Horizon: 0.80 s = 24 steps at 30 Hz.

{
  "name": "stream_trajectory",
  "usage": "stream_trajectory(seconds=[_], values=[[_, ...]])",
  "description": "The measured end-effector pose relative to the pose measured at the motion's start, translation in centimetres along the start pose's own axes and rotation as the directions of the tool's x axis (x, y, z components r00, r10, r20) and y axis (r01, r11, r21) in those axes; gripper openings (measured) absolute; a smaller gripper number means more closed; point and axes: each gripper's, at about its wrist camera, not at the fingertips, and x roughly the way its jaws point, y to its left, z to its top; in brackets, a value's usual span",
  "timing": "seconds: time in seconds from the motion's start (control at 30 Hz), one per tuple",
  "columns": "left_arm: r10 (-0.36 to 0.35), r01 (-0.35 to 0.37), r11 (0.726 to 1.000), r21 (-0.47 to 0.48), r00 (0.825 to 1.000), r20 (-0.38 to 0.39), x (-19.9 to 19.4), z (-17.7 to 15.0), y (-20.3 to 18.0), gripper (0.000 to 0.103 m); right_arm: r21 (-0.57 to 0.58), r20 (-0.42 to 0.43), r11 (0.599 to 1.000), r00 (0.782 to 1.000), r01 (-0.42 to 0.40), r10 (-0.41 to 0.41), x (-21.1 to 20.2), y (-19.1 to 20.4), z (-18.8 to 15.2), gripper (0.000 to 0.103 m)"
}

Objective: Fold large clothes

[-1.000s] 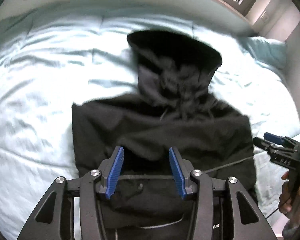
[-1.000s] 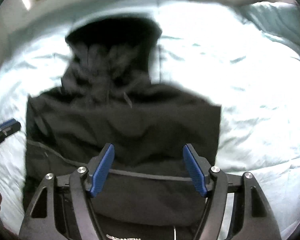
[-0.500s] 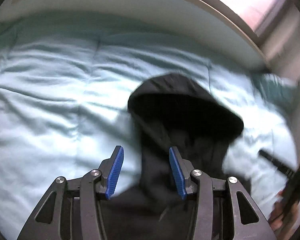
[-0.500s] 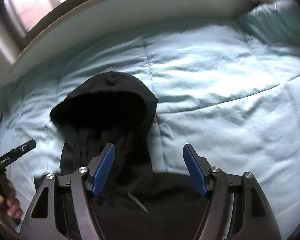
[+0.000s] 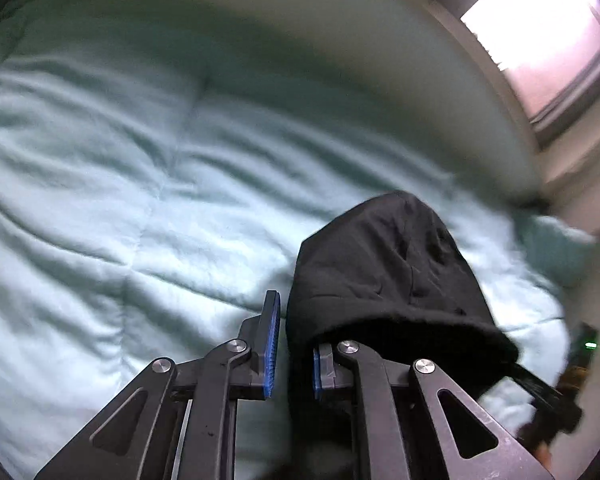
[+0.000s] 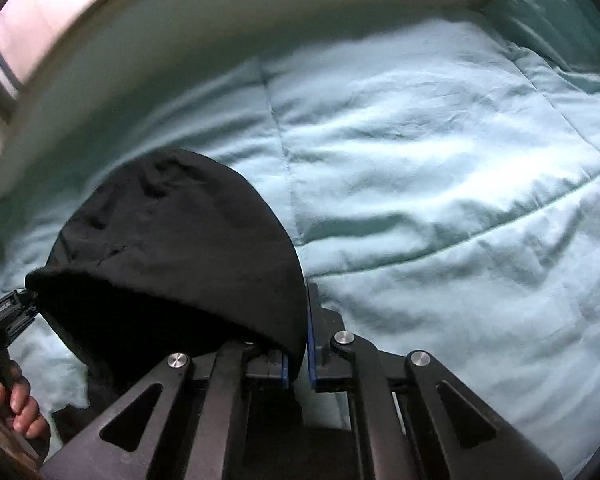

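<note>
A black hooded garment's hood [image 5: 384, 264] lies on a pale teal quilt [image 5: 100, 208] covering a bed; only the hood and a little cloth below it show, the body of the garment being hidden beneath both cameras; the left tool [image 5: 293, 344] is closing on the hood's left edge, dark cloth filling the narrow gap between its blue pads; the right tool [image 6: 298, 354] is clamped together on the hood's right edge, a thin fold pinched between its pads; in the right wrist view the hood [image 6: 172, 248] rises as a rounded dome, with the other tool and a person's fingers [image 6: 22, 404] at the far left; a bright window [image 5: 536, 28] sits beyond the headboard; judging by this, the hood fold is just starting: both corners are taken but the hood is not yet turned down onto the body, and any further folds cannot be judged.
</note>
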Motion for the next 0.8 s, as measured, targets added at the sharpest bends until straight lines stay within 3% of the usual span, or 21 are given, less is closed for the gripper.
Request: stream_trajectory(seconds=[0.07, 0.1, 0.13, 0.17, 0.2, 0.3, 0.4, 0.47, 0.5, 0.63, 0.73, 0.8], values=[[0.007, -0.007, 1.0, -0.024, 0.999, -0.036, 0.7, -0.7, 1.5, 0.02, -0.024, -0.002, 1.0, 1.0, -0.002, 0.002, 0.6, -0.2, -1.2, 0.007], [0.044, -0.047, 0.998, -0.035, 0.995, -0.088, 2.5, -1.0, 2.6, 0.022, -0.044, -0.026, 0.999, 0.999, 0.017, -0.018, 2.0, -0.1, -1.7, 0.007], [0.068, -0.074, 0.997, -0.036, 0.988, -0.136, 4.3, -1.2, 3.4, 0.023, -0.054, -0.064, 0.998, 0.998, 0.025, -0.028, 3.5, -0.1, -1.9, 0.008], [0.076, -0.086, 0.996, -0.033, 0.971, -0.228, 7.7, -1.9, 4.7, 0.025, -0.062, -0.127, 0.998, 0.992, 0.014, -0.022, 5.7, -0.1, -2.2, 0.008], [0.06, -0.069, 0.997, -0.029, 0.968, -0.242, 8.8, -2.2, 5.2, 0.025, -0.062, -0.175, 0.998, 0.985, -0.003, -0.008, 7.4, -0.2, -2.3, 0.009], [0.056, -0.052, 0.998, 0.025, 0.978, -0.201, 7.5, -2.0, 4.5, 0.027, -0.074, -0.214, 0.997, 0.977, -0.014, -0.002, 8.1, -0.3, -2.0, 0.014], [0.082, -0.062, 0.988, 0.142, 0.987, -0.139, 3.2, -2.9, 3.1, 0.03, -0.094, -0.198, 0.995, 0.98, -0.041, 0.022, 5.1, -0.7, -1.9, 0.029], [0.107, -0.082, 0.975, 0.206, 0.987, -0.116, 0.6, -3.7, 2.5, 0.03, -0.115, -0.169, 0.992, 0.985, -0.054, 0.034, 2.2, -1.0, -2.5, 0.054], [0.104, -0.079, 0.969, 0.234, 0.99, -0.096, -1.2, -4.0, 2.1, 0.03, -0.122, -0.157, 0.991, 0.987, -0.06, 0.041, 1.0, -1.1, -2.6, 0.058], [0.012, -0.011, 0.968, 0.252, 1.0, -0.001, -5.0, -1.5, 0.2, 0.033, -0.153, -0.041, 0.983, 0.994, -0.103, 0.098, -3.8, 0.8, -0.7, 0.06], [-0.038, 0.037, 0.959, 0.28, 0.999, -0.001, -3.1, 0.9, -2.9, 0.059, -0.17, -0.036, 0.973, 0.988, -0.155, 0.151, -3.1, 3.7, 1.9, 0.06], [-0.043, 0.061, 0.955, 0.289, 0.997, -0.069, 0.3, 1.4, -3.8, 0.059, -0.21, -0.045, 0.968, 0.99, -0.137, 0.13, -1.2, 5.6, 2.6, 0.06]])
